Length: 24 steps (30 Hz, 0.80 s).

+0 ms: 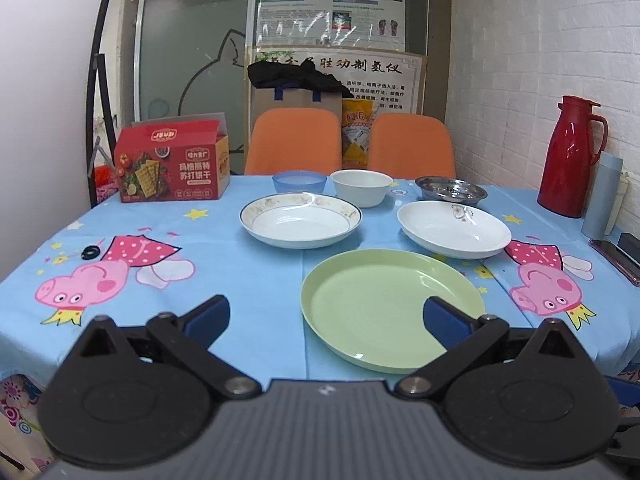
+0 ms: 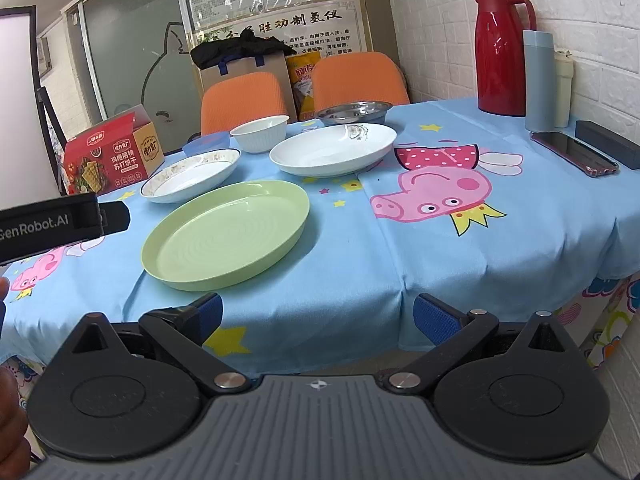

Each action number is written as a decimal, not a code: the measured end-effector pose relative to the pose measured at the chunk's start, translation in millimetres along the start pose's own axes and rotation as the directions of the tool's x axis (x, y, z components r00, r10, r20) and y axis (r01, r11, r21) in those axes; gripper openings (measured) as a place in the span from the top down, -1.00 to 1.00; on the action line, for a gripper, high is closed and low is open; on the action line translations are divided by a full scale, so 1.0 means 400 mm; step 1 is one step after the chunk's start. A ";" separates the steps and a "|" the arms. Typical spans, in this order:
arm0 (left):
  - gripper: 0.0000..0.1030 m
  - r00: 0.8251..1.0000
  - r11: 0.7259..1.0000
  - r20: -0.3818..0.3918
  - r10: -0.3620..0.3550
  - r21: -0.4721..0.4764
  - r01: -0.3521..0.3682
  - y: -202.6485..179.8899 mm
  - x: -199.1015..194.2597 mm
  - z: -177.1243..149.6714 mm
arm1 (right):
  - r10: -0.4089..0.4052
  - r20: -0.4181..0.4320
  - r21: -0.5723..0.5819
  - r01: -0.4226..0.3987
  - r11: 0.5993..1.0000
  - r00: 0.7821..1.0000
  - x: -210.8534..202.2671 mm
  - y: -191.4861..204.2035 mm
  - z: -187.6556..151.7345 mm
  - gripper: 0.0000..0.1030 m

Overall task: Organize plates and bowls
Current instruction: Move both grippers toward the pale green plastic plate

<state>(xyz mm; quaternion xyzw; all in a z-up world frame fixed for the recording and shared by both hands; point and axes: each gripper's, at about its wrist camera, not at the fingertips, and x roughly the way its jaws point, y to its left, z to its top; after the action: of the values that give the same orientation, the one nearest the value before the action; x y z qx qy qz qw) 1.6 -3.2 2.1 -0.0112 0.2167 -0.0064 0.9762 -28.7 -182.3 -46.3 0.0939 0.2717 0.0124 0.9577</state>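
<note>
Both tools, left tool [image 1: 326, 318] and right tool [image 2: 318, 314], stand wide apart and empty; the green plate [image 1: 390, 308] lies nearest on the surface [image 2: 500, 248], so approach its rim low, then stack the white plate [image 2: 334, 150]

We read "GenRobot.AI" in white on the black body of the left claw [image 2: 60, 224], seen from the right wrist view. The red cracker box [image 1: 172, 164] on the table carries "玛格丽特 苏打饼干" on its front, and "佳力食厂" or similar on a small label, not sure. The white poster [image 1: 360, 80] behind the chairs has big brush characters, roughly "…胜功制氢仪"; its small print is too fine. The upper laminated poster [image 1: 332, 0] is unreadable under glare. The yellow bag [image 1: 358, 132] shows red characters, unclear.
</note>
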 end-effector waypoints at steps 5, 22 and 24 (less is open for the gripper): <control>-0.99 1.000 1.000 -0.002 -0.002 0.002 0.002 -0.004 -0.001 -0.004 | 0.000 0.000 0.001 0.000 1.000 1.000 0.000 0.001 -0.001 -1.00; -0.99 1.000 1.000 -0.017 -0.014 -0.002 0.014 -0.002 0.002 -0.011 | 0.001 -0.001 0.003 -0.001 1.000 1.000 0.003 0.005 -0.009 -1.00; -0.99 1.000 1.000 -0.018 -0.016 -0.001 0.016 -0.002 0.002 -0.012 | 0.001 -0.001 0.003 -0.001 1.000 1.000 0.007 0.004 -0.012 -1.00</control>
<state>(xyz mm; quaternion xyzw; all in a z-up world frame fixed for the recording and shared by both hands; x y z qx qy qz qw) 0.3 -4.0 -2.4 -0.0134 0.2253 -0.0144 0.9741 -28.7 -179.7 -51.4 0.0955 0.2724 0.0126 0.9574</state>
